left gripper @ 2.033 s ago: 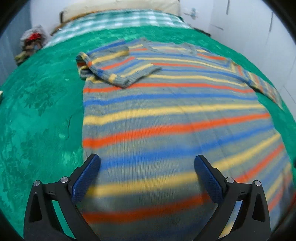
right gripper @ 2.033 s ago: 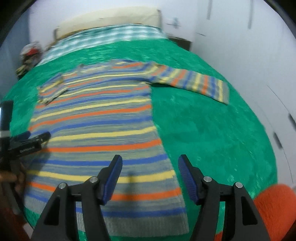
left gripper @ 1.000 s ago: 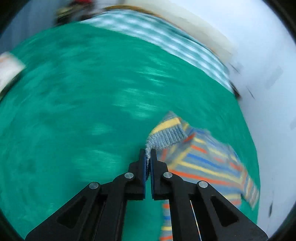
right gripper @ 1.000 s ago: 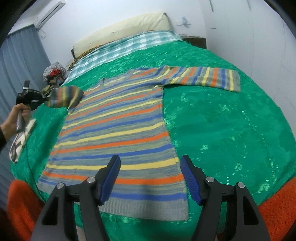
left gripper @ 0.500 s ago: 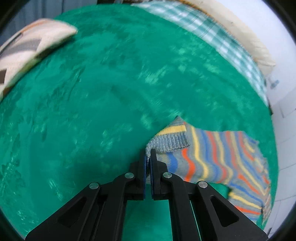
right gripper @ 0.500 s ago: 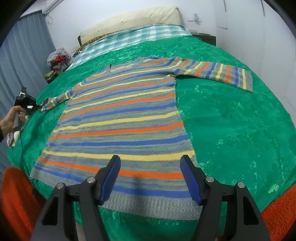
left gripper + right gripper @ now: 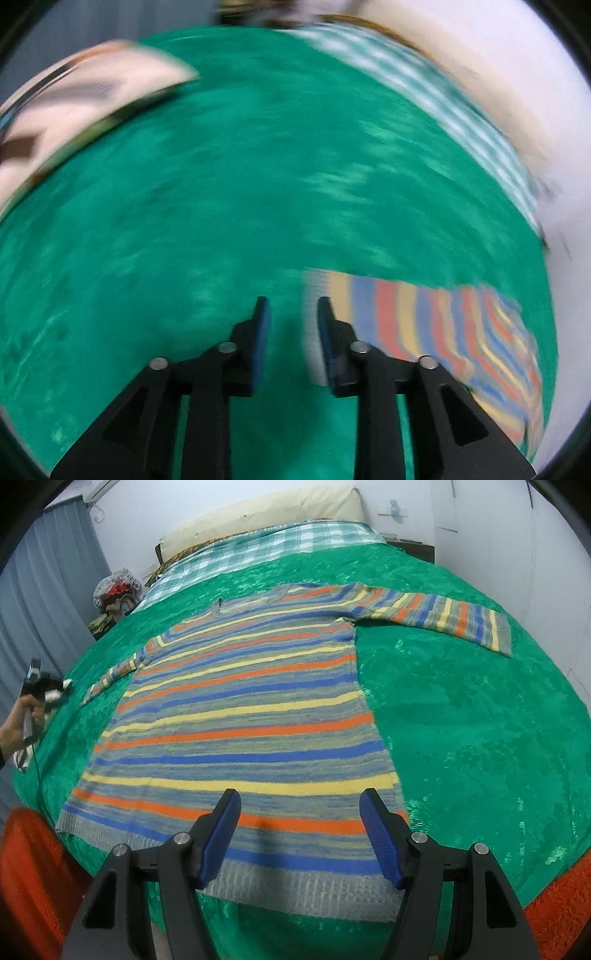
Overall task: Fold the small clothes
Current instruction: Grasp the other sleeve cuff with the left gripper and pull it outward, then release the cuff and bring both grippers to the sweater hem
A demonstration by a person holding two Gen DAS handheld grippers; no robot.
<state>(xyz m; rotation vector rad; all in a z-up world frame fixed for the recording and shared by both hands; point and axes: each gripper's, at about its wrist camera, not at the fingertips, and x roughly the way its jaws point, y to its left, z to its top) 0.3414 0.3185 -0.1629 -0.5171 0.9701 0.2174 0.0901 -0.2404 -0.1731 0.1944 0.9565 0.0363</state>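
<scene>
the striped sweater (image 7: pixel 243 716) lies flat on the green bed cover (image 7: pixel 480 731), both sleeves spread out to the sides. the left gripper (image 7: pixel 291 314) has just been opening, its fingers now parted with only cover between them and the sleeve cuff (image 7: pixel 325 295) lying just beside the right-hand one. the right gripper (image 7: pixel 299 808) hovers over the hem with fingers spread, holding nothing.

Left gripper (image 7: pixel 291 314) fingers (image 7: pixel 260 332) just parted, striped sleeve (image 7: pixel 424 325) released, flat on bedspread (image 7: pixel 258 166).
</scene>
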